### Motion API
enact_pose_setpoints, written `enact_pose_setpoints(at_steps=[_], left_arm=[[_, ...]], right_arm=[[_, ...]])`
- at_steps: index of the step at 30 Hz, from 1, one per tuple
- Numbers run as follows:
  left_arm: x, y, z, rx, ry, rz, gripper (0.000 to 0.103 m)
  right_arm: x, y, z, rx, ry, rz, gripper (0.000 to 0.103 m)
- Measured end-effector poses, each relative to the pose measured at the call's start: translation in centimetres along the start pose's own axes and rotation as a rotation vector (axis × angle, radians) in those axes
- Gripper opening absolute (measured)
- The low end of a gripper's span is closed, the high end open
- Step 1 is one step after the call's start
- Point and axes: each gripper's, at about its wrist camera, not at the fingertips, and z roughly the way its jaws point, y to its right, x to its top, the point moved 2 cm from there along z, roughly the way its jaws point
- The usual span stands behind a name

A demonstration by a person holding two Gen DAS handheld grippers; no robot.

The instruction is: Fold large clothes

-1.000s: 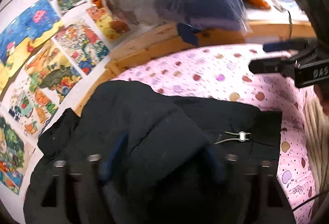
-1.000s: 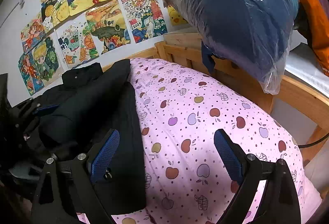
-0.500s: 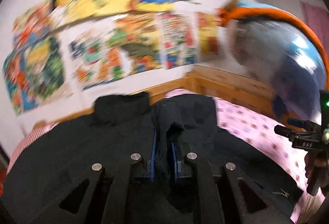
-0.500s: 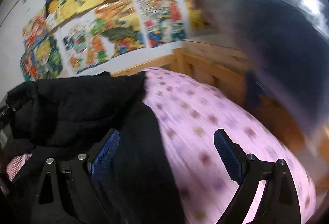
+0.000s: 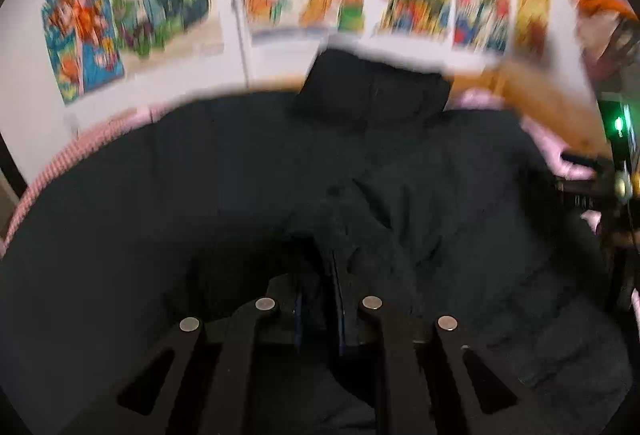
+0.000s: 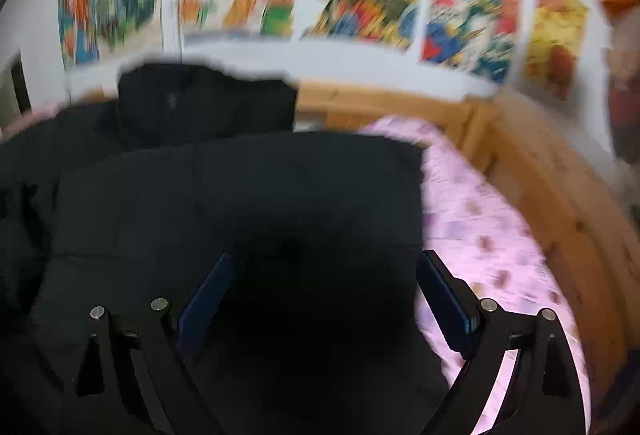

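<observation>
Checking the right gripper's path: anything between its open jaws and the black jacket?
Nothing visible. The right gripper hangs open directly over the black jacket, with only jacket fabric showing between its fingers. The left gripper is already shut on a fold of it.

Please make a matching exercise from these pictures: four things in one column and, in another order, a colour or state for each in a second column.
Things:
1. left gripper
2. right gripper
3. jacket
4. bed sheet

States:
A. pink with a printed pattern
B. black, spread on the bed
C. jaws wide apart, holding nothing
D. jaws shut on black fabric

Pairs: 1-D, 2-C, 3-B, 4-A
</observation>
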Motion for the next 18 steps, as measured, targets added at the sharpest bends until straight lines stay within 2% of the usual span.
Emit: enact_pose_setpoints(at_steps=[3,6,10,12,15,17,18], left_arm=[[-0.7,-0.3,2.3,0.051,-0.066,0.027,0.012],[-1.0,-0.8,3.3,0.060,-0.090,0.033,0.012],[-1.1,-1.5,2.4,-0.008,-0.050,-0.007,0.013],[-1.2,-2.0,1.7,-0.039,-0.031,-0.039,0.017],[-1.3,-3.4,0.4,-0.081,-0.002,-0.110,0.041],[-1.4,-4.8,-1.1,-0.133,0.054,-0.180,0.085],[-1.6,-5.5,-2.2,-0.151,0.092,-0.224,0.088]], right_arm=[[-0.7,-1.7,3.3,-0.025,-0.080,-0.026,0.090],[-1.8,-2.3,4.4,-0.022,-0.098,-0.010,0.091],[-2.4,-3.1,3.4,-0.026,-0.078,-0.007,0.091],[-2.6,-3.1,1.9,-0.033,-0.044,0.007,0.091],[-2.4,-4.1,-1.7,0.015,0.018,0.042,0.091],[-2.3,-5.3,-4.1,0.038,0.055,0.035,0.091],[-2.2,-6.1,-5.2,0.051,0.067,0.021,0.092]])
